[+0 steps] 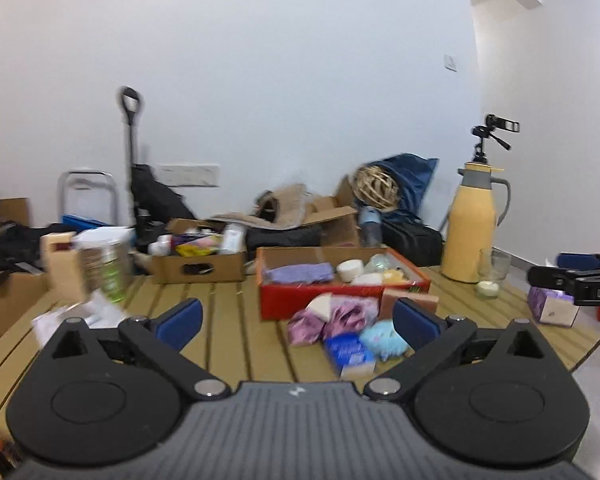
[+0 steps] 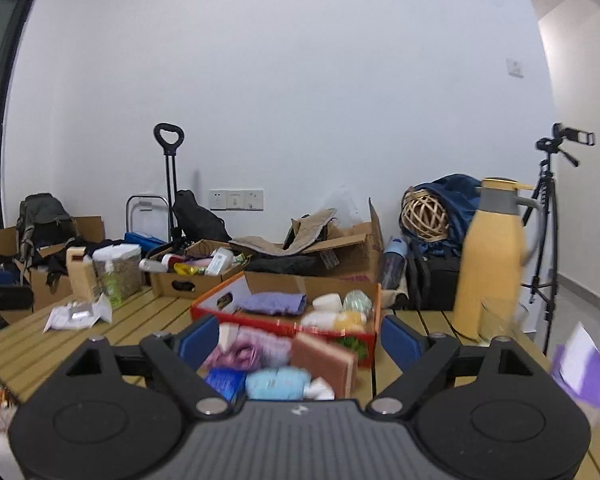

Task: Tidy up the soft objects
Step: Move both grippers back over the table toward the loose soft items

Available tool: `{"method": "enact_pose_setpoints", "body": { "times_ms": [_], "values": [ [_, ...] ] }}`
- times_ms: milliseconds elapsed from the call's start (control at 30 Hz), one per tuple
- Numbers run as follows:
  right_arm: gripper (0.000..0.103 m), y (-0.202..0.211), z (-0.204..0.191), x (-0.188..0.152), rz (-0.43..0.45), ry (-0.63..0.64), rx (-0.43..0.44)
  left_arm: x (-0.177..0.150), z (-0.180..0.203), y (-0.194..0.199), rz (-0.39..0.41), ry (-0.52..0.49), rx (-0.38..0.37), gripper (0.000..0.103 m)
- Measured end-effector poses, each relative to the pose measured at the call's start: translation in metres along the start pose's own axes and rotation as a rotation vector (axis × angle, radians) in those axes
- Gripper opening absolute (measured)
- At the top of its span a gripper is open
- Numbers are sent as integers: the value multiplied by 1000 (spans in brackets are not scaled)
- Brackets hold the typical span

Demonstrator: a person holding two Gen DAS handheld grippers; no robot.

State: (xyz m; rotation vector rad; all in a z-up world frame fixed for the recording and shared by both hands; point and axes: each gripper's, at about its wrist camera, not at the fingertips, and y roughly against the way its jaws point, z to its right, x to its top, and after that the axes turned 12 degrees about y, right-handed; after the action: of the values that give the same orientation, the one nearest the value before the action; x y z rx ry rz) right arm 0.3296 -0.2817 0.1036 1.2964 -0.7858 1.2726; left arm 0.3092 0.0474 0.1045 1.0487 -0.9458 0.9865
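I am holding my left gripper [image 1: 296, 320] and right gripper [image 2: 300, 340] released, jaws standing wide with nothing clasped. Just beyond them the soft objects [image 1: 340, 330] are lying heaped on the slatted table [image 1: 228, 320], touching the red box [image 1: 320, 300]. Behind it a yellow thermos jug [image 1: 470, 224] is standing upright.

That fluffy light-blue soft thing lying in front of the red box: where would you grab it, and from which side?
Grip the fluffy light-blue soft thing across its rounded middle, coming from above. It lies low on the slatted wooden table, crowded by a blue packet on one side and pink-purple cloth behind, so its sides are hard to reach.
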Motion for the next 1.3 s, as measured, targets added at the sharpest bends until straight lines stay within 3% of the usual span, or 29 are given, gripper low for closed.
{"method": "enact_pose_setpoints", "body": {
  "times_ms": [100,233,400,567,833,1000,1133,1300],
  "values": [
    [89,46,-23,-37,20,2,16,-45,3,45,25,17,36,103],
    [89,92,-48,-85,-37,-93,57,-90,14,93,50,13,70,103],
    [89,125,-73,-122,-101,-64,92,-100,19,105,7,-41,29,103],
    [89,123,-77,-131,-105,-67,79,-98,23,87,-2,-10,12,103],
    [87,80,-67,-122,-138,-57,70,-94,22,22,-84,25,-6,103],
    [76,25,-44,-109,-164,-106,61,-78,17,-39,-95,18,1,102],
    [66,-24,-28,-97,-177,-76,32,-67,9,-102,-133,47,57,85],
    [63,-96,-10,-88,-230,-69,38,-41,16,-189,-141,2,17,77]
  ]
}}
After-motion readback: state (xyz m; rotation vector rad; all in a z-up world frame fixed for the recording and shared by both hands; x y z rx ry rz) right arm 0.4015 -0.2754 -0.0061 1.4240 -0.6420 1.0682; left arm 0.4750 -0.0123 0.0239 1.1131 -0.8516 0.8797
